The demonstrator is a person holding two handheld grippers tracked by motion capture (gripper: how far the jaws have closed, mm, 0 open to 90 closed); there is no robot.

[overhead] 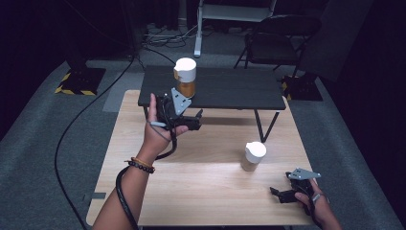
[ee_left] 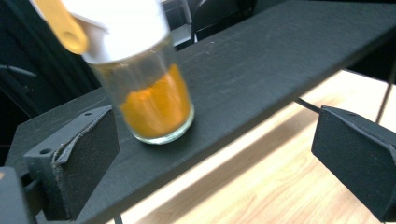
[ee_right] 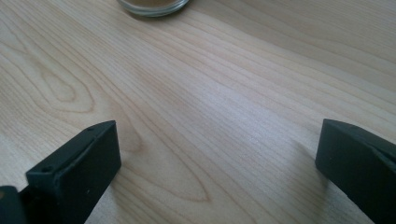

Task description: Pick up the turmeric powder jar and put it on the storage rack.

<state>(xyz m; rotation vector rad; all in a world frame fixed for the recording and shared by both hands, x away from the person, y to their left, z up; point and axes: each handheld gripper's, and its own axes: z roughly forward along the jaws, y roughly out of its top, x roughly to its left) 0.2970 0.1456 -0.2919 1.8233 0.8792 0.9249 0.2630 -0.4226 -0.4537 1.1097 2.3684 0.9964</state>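
The left gripper [overhead: 194, 120] hangs in the air with its jaws spread wide and nothing between them, just short of the orange spice jar [overhead: 185, 76] standing on the black shelf [overhead: 239, 88]. The right gripper [overhead: 280, 192] rests low on the wooden table [overhead: 201, 187], jaws wide apart and empty, near a second white-capped jar [overhead: 253, 156].

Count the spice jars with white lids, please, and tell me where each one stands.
2. One jar of orange powder stands on the black shelf, before the open left gripper. The other jar stands on the wooden table, near the right gripper.
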